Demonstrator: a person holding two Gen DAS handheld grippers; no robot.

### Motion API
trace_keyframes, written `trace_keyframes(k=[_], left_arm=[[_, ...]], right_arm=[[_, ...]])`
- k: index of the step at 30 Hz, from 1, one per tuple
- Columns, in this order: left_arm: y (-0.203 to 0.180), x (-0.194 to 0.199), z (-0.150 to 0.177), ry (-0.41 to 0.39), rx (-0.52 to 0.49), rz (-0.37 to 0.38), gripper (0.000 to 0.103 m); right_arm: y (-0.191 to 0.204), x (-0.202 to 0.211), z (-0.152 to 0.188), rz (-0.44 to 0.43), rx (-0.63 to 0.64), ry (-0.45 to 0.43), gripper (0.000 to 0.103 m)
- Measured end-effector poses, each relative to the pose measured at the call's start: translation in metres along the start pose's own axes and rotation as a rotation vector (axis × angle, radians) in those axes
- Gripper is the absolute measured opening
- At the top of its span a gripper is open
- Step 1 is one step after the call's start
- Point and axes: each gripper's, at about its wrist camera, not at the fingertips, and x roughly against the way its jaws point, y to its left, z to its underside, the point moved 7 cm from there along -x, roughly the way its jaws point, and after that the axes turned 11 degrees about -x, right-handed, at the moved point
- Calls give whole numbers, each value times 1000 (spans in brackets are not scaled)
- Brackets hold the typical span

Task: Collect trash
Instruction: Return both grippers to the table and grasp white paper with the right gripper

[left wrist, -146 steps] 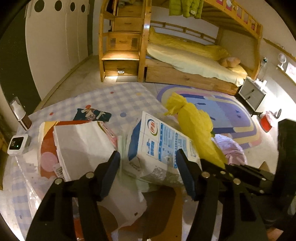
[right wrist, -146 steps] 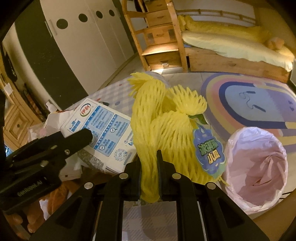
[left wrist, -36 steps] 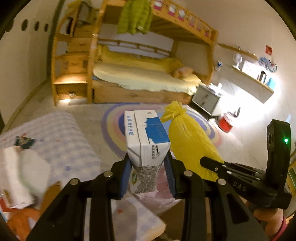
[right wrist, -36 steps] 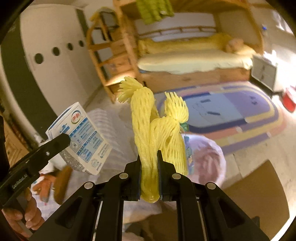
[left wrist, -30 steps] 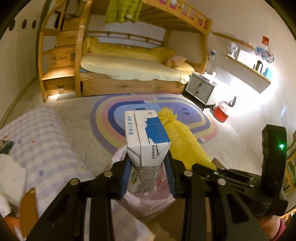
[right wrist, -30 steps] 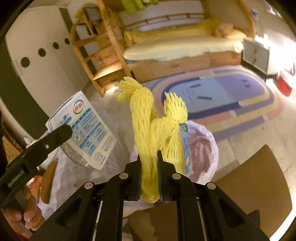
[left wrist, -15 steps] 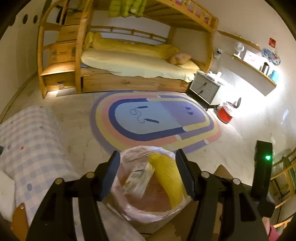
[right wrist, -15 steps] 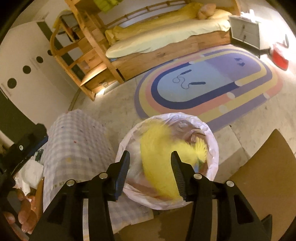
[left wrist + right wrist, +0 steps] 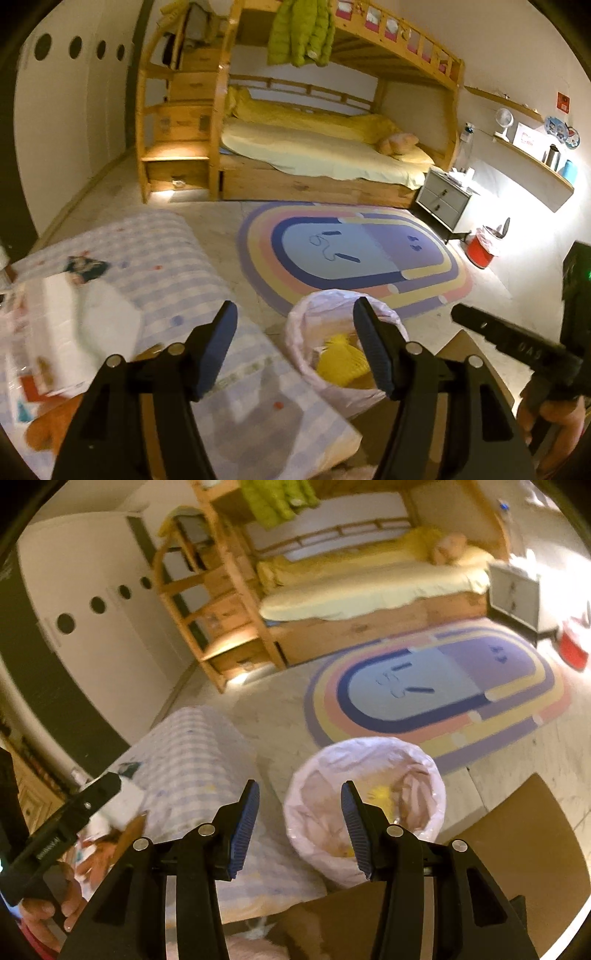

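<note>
Lined bin (image 9: 300,325), frame centre, holds yellow foam net (image 9: 341,360); its axis is unclear. Left gripper (image 9: 295,343) jaws, just widened, and right gripper (image 9: 297,821) jaws gape empty.

Left gripper (image 9: 295,350): black arms, dark-blue ribbed pads, silver screws.
Right gripper (image 9: 299,829): black arms, brighter blue ribbed pads, silver screws, white lettering on side.

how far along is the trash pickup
Done: yellow foam fruit netting lies inside the pink-lined trash bin. In hand: nothing; left gripper and right gripper have just been opening and are empty. Left: white papers and wrappers on the checked tablecloth.
</note>
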Motion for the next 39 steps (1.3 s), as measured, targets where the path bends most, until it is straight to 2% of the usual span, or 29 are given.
trace_keyframes(k=[5,11,19,22,28,32,36,39], left_arm=[[17,39,16,-13,7,-67,67],[50,78,47,-6,49,-142,72],[116,129,95,10,130,-326,78],[147,142,114,29,176,-387,79],[188,158,136,53,254,-468,79],[205,159,144,70,278,-496,79],[217,153,146,88,285,-509,80],[223,148,143,89,279,-524,84]], right_arm=[[38,18,13,-34,92,-10,48],[94,21,42,-99,226,20,48],[156,4,76,-165,343,82,48],[175,-7,89,-183,370,110,53],[206,-30,117,-197,436,155,55],[225,-46,130,-208,484,174,55],[238,-63,129,-212,501,168,55],[252,-74,124,-196,531,137,50]])
